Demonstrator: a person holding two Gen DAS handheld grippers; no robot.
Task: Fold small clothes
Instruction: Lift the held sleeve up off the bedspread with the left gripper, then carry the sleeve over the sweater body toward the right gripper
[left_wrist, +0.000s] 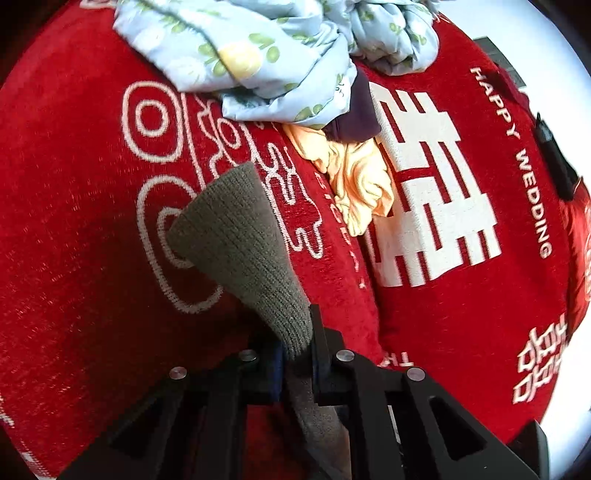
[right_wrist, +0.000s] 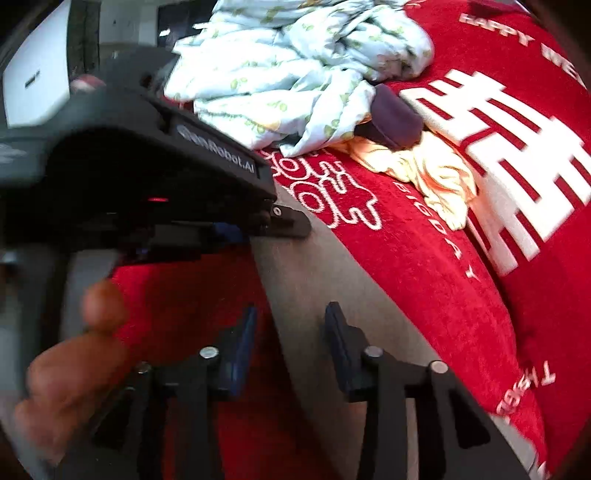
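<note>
L gripper (left_wrist: 297, 354) pinching grey knit sock (left_wrist: 240, 240) over red blanket (left_wrist: 74, 221). R gripper (right_wrist: 290, 332) spread, sock between pads, not pressed. Crumpled clothes pile (right_wrist: 295, 74) at far side.

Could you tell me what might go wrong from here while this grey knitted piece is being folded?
1. The left gripper pinches only a narrow bunch of the grey knit; it could slip out.
2. The right gripper stands open with the knit between its jaws, unpressed, so that end may sag and spoil the fold.
3. The yellow garment lies close on the red blanket and could get dragged along.
</note>
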